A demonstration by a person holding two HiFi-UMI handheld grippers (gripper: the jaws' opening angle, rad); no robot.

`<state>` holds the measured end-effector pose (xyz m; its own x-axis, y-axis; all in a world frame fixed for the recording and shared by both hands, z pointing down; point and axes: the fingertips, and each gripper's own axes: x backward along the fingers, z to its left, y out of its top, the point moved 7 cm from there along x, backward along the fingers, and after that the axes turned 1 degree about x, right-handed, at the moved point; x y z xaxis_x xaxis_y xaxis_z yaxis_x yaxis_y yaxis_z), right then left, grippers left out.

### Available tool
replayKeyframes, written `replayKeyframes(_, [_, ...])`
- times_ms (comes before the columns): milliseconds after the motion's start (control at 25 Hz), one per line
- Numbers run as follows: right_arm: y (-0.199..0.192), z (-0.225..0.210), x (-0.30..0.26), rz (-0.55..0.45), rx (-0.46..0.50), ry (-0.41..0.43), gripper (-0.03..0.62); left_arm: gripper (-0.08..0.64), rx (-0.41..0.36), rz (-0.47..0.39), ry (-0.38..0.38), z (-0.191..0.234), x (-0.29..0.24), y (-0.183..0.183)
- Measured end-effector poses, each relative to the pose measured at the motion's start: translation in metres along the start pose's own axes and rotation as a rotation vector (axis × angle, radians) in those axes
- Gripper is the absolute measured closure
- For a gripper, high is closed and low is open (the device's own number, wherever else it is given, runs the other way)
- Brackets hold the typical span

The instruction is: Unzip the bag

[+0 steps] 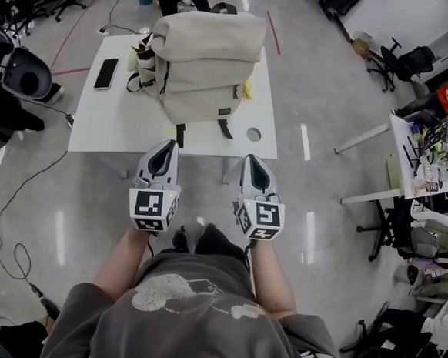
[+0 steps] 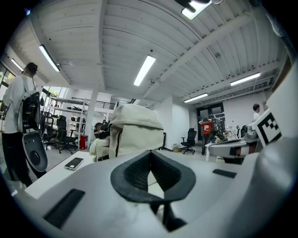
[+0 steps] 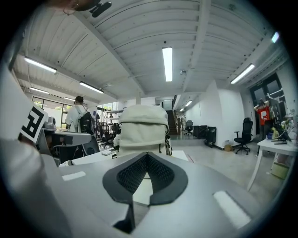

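Bright, even light from ceiling strip lamps (image 3: 167, 64). Glare streaks on glossy floor (image 1: 310, 235). Both gripper views fisheye, dark-cornered; near foreground soft.

White table (image 1: 112, 127), bag (image 1: 202, 64) on top
The cream bag sits mid-table; a dark phone (image 1: 106, 73) lies flat at its 9 o'clock, a small round disc (image 1: 254, 134) at its 5 o'clock.

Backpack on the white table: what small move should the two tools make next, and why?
Probably carry both tools forward toward the backpack, opening one on the way. The left tool and right tool are shut and empty, held side by side about at the near edge of the table. Neither touches the backpack, so no zipper looks to be within reach yet.
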<state>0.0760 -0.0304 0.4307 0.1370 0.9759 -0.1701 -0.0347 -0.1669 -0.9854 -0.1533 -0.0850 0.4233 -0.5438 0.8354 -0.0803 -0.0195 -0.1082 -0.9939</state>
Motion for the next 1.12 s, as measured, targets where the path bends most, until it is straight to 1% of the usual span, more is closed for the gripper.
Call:
replayKeyframes(80, [0.001, -0.006, -0.004, -0.008, 0.006, -0.008, 0.592, 0.554, 0.01, 0.0, 0.002, 0.001, -0.006, -0.002])
replayKeyframes(240, [-0.001, -0.013, -0.019, -0.005, 0.019, -0.008, 0.592, 0.554, 0.005, 0.002, 0.013, 0.003, -0.015, -0.004])
replayKeyframes(560, [0.006, -0.032, -0.068, -0.011, -0.006, 0.068, 0.592, 0.554, -0.007, 0.021, 0.061, 0.002, -0.043, -0.001])
replayKeyframes(680, [0.007, -0.044, -0.085, -0.007, -0.014, 0.091, 0.592, 0.554, -0.009, 0.023, 0.073, -0.001, -0.06, 0.0])
replayKeyframes(960, [0.007, -0.083, -0.124, 0.016, -0.011, 0.143, 0.592, 0.554, 0.015, 0.004, 0.091, -0.011, -0.11, 0.001])
replayKeyframes(1120, [0.008, -0.106, -0.149, 0.018, -0.012, 0.167, 0.592, 0.554, 0.017, 0.014, 0.103, -0.019, -0.141, -0.001])
